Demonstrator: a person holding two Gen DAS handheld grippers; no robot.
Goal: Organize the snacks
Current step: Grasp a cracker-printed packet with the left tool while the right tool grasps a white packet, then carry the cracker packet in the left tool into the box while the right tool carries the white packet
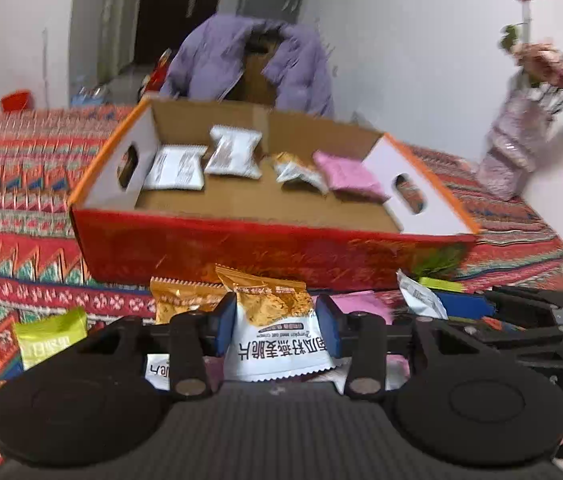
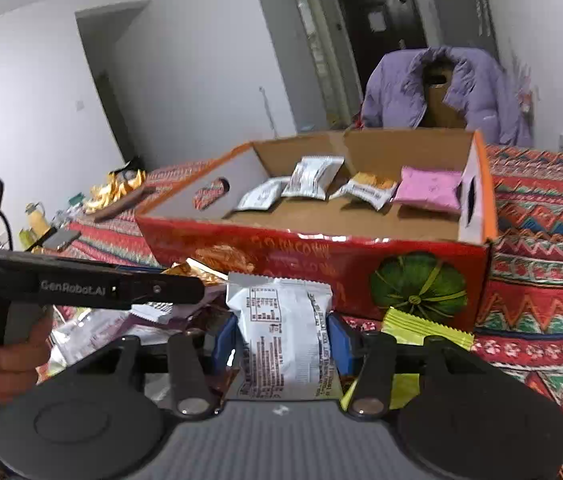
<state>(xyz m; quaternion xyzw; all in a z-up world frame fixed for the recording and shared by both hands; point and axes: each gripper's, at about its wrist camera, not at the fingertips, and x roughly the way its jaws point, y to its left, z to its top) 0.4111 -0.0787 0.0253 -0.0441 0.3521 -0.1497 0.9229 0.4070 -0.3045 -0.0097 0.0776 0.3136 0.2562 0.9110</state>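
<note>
We had the left claw (image 1: 275, 322) closed on a gold-and-white snack packet (image 1: 277, 336), its blue pads pressing both sides. The right claw (image 2: 281, 340) gripped a white packet with printed text (image 2: 285, 340) the same way. Both packets sat just in front of the red cardboard box (image 1: 241, 248) on the patterned counter (image 1: 13, 208). Inside the box lay two white packets (image 1: 233, 152), a gold-and-white one (image 1: 299, 172) and a pink packet (image 1: 347, 178) along the far wall. Loose packets, including a green packet (image 2: 425, 328), lay around the claws. A purple jacket (image 2: 441, 88) stood behind the box.
</note>
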